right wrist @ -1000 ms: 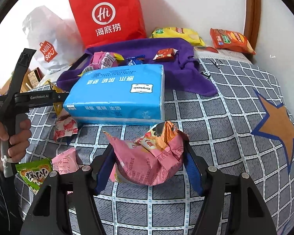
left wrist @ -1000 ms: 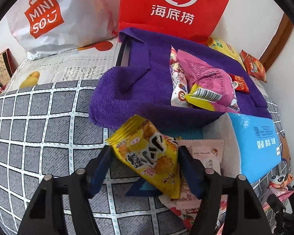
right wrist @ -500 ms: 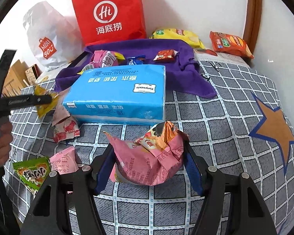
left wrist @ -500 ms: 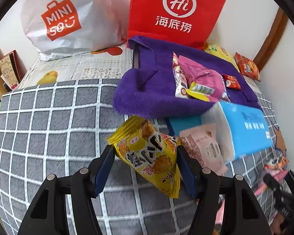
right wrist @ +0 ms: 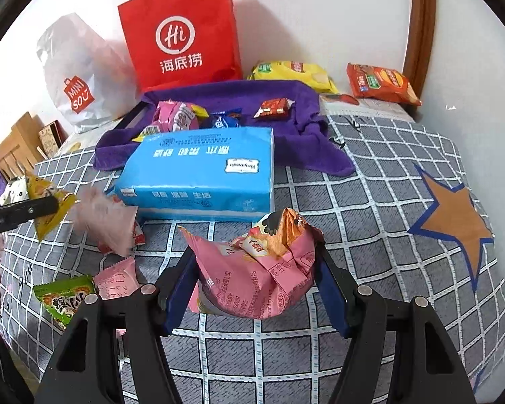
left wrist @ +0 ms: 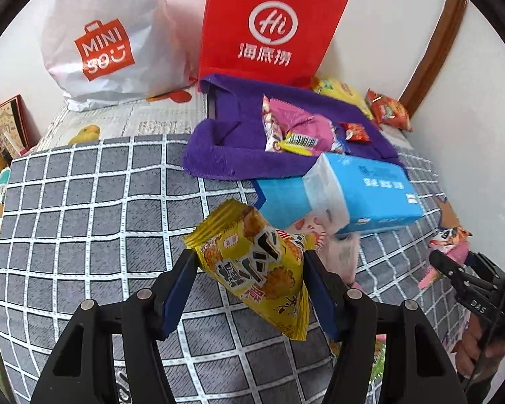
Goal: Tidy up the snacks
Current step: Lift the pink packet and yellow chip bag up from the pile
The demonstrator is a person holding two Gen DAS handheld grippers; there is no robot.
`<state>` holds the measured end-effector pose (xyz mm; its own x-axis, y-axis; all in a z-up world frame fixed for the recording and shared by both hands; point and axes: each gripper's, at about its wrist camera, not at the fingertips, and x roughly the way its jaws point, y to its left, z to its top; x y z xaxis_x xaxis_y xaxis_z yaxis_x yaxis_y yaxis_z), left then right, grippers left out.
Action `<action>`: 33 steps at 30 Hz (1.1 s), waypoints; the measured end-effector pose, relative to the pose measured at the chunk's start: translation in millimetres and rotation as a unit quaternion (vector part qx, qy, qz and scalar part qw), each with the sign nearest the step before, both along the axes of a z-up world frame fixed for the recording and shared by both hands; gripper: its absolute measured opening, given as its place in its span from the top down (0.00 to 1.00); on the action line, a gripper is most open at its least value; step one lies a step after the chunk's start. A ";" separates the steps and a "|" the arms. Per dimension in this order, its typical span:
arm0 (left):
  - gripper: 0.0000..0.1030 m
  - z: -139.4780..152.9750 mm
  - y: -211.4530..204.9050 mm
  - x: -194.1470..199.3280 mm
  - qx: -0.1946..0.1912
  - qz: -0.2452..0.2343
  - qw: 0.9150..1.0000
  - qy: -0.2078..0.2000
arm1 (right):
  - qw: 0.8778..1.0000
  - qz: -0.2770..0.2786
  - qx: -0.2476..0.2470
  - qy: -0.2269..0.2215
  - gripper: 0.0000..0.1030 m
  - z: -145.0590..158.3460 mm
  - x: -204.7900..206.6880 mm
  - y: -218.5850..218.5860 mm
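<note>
Left wrist view: a grey checked blanket (left wrist: 84, 208) fills the lower left, bare there. A red bag (left wrist: 269, 30) and a white bag (left wrist: 107, 40) stand against the wall at top. The left gripper (left wrist: 249, 269) clamps a yellow snack (left wrist: 259, 262).

Right wrist view: the right gripper (right wrist: 256, 279) grips a pink snack (right wrist: 256, 279). A blue tissue pack (right wrist: 202, 171) lies mid-frame before a purple towel (right wrist: 286, 128); bare blanket spreads right.

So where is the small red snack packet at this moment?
In the right wrist view the small red snack packet lies on the purple towel, on its right part, behind the blue tissue pack and to the right of the blue wrapper.
</note>
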<state>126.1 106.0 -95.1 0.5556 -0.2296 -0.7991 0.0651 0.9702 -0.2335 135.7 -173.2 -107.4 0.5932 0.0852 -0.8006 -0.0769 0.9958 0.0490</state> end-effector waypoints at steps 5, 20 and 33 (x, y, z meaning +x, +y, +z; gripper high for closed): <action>0.40 9.7 3.4 -8.8 0.000 -0.001 1.000 -0.012 | 1.000 0.002 -0.005 -0.004 0.35 3.9 -2.2 3.5; 0.40 25.7 -32.1 -19.8 -0.021 -0.051 0.998 -0.020 | 1.000 0.009 -0.021 -0.013 0.35 14.0 -3.9 8.4; 0.40 56.8 -67.7 -2.7 -0.014 -0.086 0.995 -0.042 | 0.999 0.009 -0.029 -0.023 0.35 39.7 24.0 12.7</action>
